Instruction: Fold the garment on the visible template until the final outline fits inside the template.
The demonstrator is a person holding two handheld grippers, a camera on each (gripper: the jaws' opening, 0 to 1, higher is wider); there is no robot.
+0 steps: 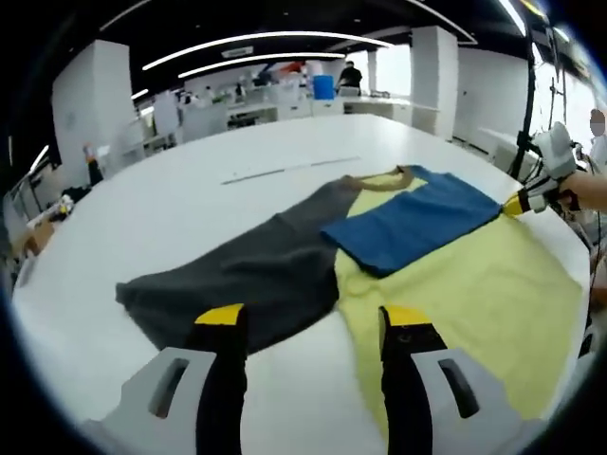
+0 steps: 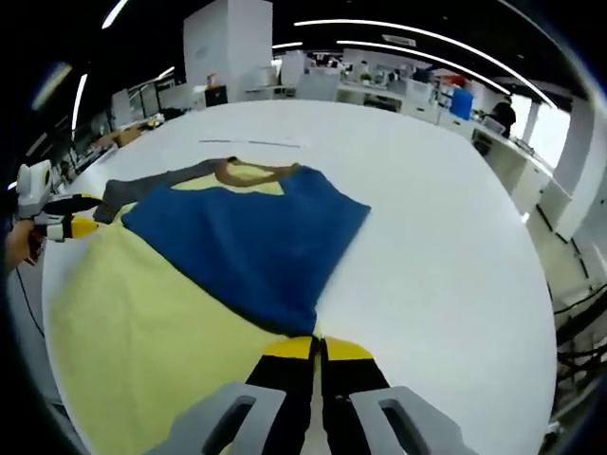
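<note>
- Left gripper view shows your left gripper [image 1: 313,322] low over the white desk [image 1: 190,199], its yellow-tipped jaws spread wide with nothing between them.
- One jaw tip sits over the dark grey sleeve of the garment [image 1: 379,256]; the other sits over the pale yellow body panel.
- You have the garment lying flat on the desk: the grey sleeve stretches out to one side, the yellow body is in the middle, and the blue sleeve [image 1: 417,218] is folded across onto the yellow.
- The tan collar shows at the far end of the garment, pointing away from you.
- A thin line [image 1: 289,169] marked on the desk runs just beyond the collar.
- Your right gripper [image 1: 531,197] comes in from the right of this view, at the outer end of the blue sleeve.
- In the right gripper view your right gripper [image 2: 318,349] has its jaws pressed together at the near point of the blue sleeve [image 2: 247,237]; you seem to pinch its edge, though the cloth between the tips is hidden.
- Your left gripper [image 2: 71,226] appears at the far side of the garment, near the grey sleeve.
</note>
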